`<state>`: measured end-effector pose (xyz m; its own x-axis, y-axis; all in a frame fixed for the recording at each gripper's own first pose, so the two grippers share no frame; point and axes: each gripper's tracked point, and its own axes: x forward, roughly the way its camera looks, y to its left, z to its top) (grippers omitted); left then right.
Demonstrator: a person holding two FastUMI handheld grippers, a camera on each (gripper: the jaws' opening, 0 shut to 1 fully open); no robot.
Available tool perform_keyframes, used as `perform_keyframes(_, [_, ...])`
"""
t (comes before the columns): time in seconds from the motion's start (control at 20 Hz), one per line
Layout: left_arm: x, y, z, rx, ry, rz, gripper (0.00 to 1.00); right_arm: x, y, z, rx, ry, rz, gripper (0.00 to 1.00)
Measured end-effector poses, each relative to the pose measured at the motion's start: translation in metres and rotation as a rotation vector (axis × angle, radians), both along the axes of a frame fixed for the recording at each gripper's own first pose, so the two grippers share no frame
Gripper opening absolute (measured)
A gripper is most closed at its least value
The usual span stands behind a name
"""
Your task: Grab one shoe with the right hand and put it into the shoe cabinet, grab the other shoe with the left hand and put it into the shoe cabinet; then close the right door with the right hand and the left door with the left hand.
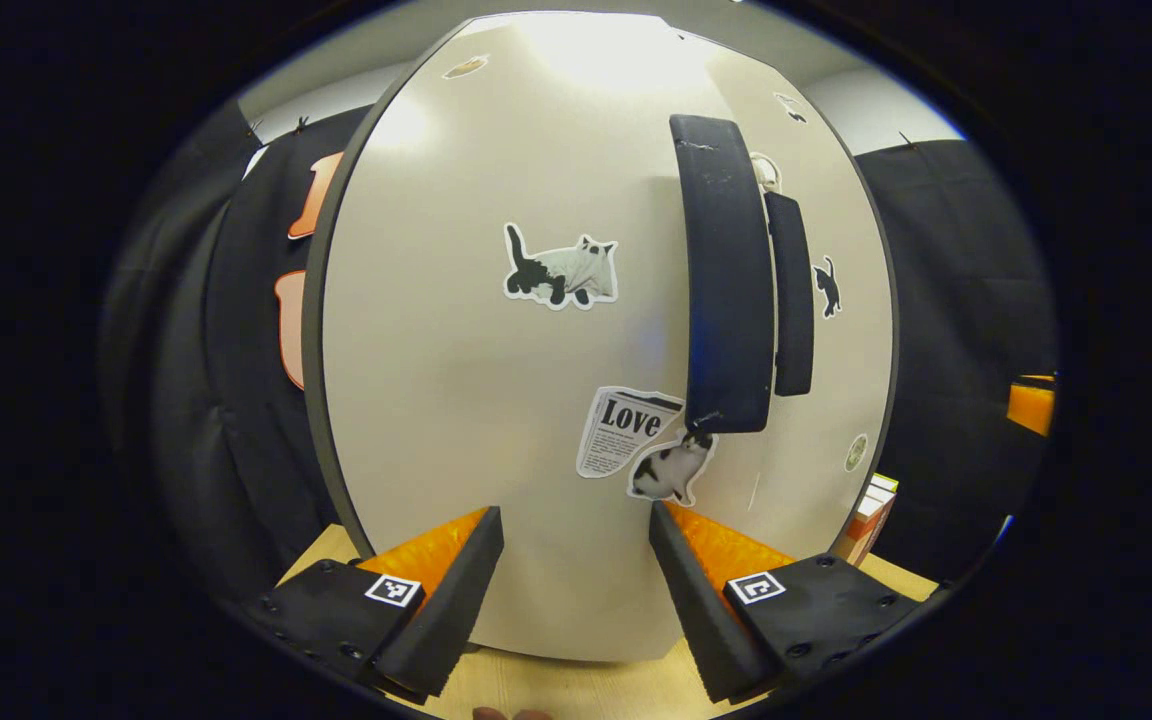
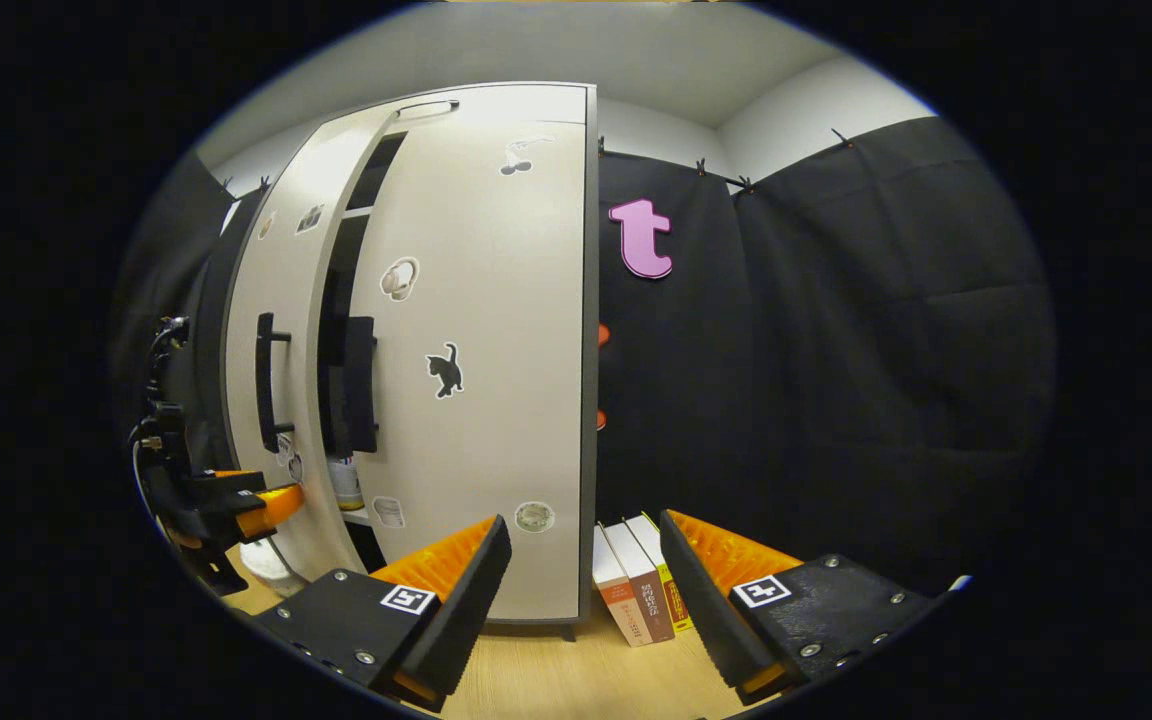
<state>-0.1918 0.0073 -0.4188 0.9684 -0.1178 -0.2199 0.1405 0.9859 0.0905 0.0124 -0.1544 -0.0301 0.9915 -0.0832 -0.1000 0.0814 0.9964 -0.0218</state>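
Observation:
The white shoe cabinet's left door (image 1: 496,400) stands close in front of me in the left gripper view, with stickers on it and a black bar handle (image 1: 726,270). My left gripper (image 1: 574,535) is open, its fingertips close to the door's lower face; whether they touch it I cannot tell. The right door's handle (image 1: 792,295) lies just beyond. In the right gripper view the right door (image 2: 481,350) looks almost shut and the left door (image 2: 281,300) stands ajar, with a dark gap (image 2: 336,290) between them. My right gripper (image 2: 581,548) is open and empty, apart from the cabinet. The left gripper (image 2: 271,505) sits by the left door's lower part.
Three books (image 2: 641,590) stand on the wooden floor (image 2: 556,680) right of the cabinet. A pale thing (image 2: 344,482) that I cannot identify shows on a lower shelf through the gap. Black cloth walls surround the booth.

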Motion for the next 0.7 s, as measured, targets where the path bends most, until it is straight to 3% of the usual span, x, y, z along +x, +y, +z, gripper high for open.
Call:
perform_keyframes(0.55, [0.012,-0.004,-0.003,0.028,0.032,0.061,0.96,0.022,-0.006,0.008,0.017,0.007,0.036,0.92])
perform_keyframes(0.7, [-0.003,-0.003,0.024,0.0,0.012,0.06,0.94,0.023,-0.004,0.018,0.026,0.005,0.056,0.92])
